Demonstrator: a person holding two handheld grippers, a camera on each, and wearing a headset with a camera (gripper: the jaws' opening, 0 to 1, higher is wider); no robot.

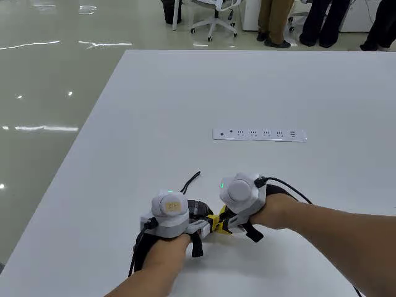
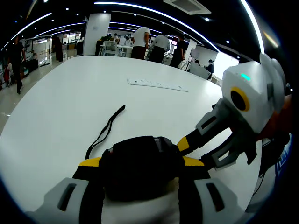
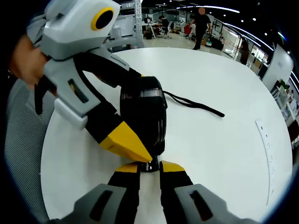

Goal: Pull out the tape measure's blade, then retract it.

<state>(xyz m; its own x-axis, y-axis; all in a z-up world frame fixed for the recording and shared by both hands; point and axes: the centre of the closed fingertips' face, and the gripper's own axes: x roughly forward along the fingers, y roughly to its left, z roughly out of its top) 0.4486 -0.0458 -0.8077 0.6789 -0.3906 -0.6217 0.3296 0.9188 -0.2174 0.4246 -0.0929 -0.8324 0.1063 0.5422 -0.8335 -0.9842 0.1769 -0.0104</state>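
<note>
The left gripper (image 2: 141,162) clamps the black rounded tape measure (image 1: 199,209) near the white worktop's (image 1: 247,93) near edge. The right gripper (image 3: 150,167), jaws nearly together, pinches at the case's mouth. No drawn blade shows, so I judge both pulling and retracting remain.

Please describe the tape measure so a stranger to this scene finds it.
On the white table, look near the front edge. The tape measure is the black case clamped in the left claw; unlike the white power strip behind, it trails a thin black strap.
</note>
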